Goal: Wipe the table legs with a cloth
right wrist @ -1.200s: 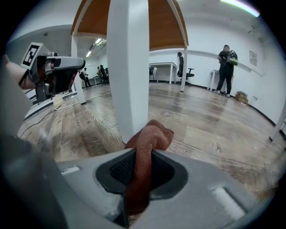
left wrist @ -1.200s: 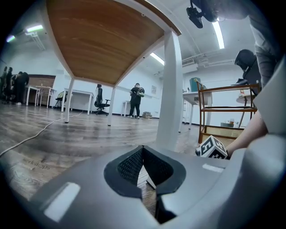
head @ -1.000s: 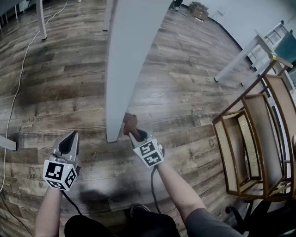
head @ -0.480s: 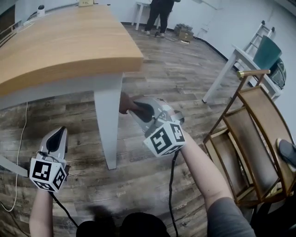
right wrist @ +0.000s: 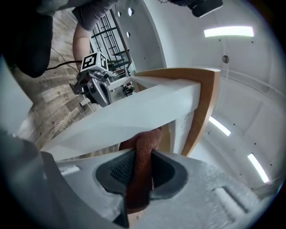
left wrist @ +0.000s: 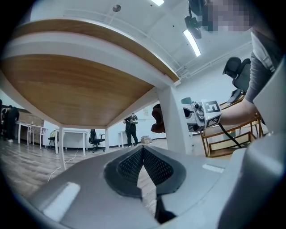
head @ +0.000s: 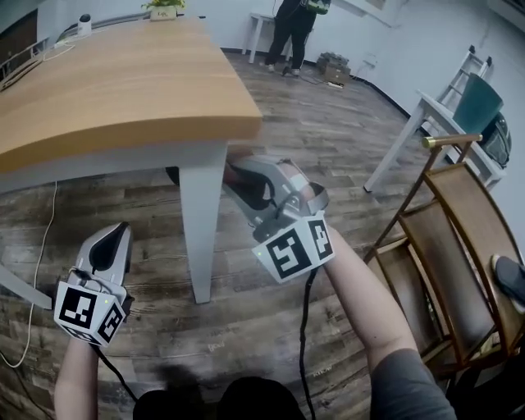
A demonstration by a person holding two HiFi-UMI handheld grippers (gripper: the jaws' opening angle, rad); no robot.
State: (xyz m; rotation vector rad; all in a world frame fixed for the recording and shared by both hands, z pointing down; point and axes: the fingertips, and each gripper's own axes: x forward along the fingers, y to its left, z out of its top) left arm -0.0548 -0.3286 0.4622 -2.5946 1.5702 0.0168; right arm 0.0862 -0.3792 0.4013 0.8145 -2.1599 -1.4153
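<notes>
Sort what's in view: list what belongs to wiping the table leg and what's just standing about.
Part of the job:
- brown cloth, clamped in the right gripper
- white table leg, with the cloth at its top
- wooden table

Standing about:
- left gripper, shut on nothing
- wooden chair
- floor cable
- person at the back

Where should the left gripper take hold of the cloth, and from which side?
Probably at the bunched end of the cloth that sticks out beside the table leg, near its top. The other end is clamped in the right gripper, so only this end is free. The left gripper is shut: open it, then come from its own side.
</notes>
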